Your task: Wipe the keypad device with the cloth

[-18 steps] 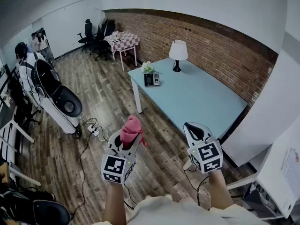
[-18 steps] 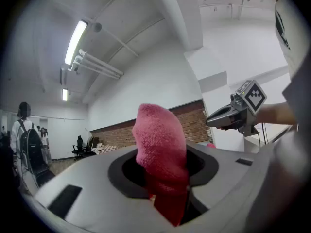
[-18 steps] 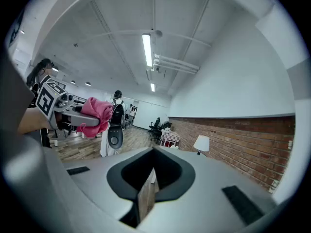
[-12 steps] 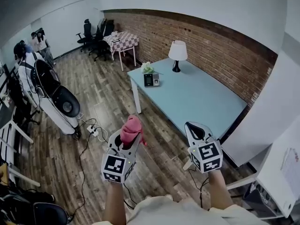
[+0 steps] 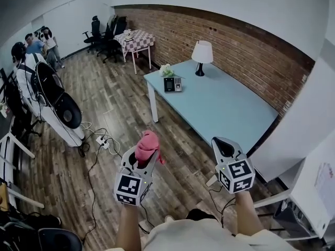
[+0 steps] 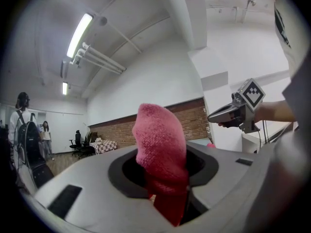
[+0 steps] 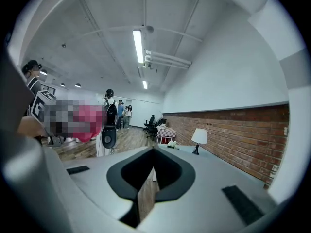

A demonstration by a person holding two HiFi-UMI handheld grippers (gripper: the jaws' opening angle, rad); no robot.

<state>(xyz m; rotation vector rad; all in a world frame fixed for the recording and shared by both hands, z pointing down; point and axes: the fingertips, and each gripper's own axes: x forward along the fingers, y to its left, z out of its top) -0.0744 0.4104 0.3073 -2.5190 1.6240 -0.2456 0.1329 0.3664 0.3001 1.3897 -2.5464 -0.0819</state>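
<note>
Though far from the keypad device (image 5: 171,84), cloth (image 5: 147,144) unchanged in left gripper (image 5: 141,160).

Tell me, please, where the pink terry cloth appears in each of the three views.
Head view: the pink terry cloth is low and left of centre, sticking out of the left gripper.
Left gripper view: the cloth is at the centre, clamped upright.
Right gripper view: the cloth is at the left, beside a blurred patch.
Shared landmark: the red brick wall.

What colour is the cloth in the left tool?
Pink. The cloth shows best in the left gripper view.
</note>
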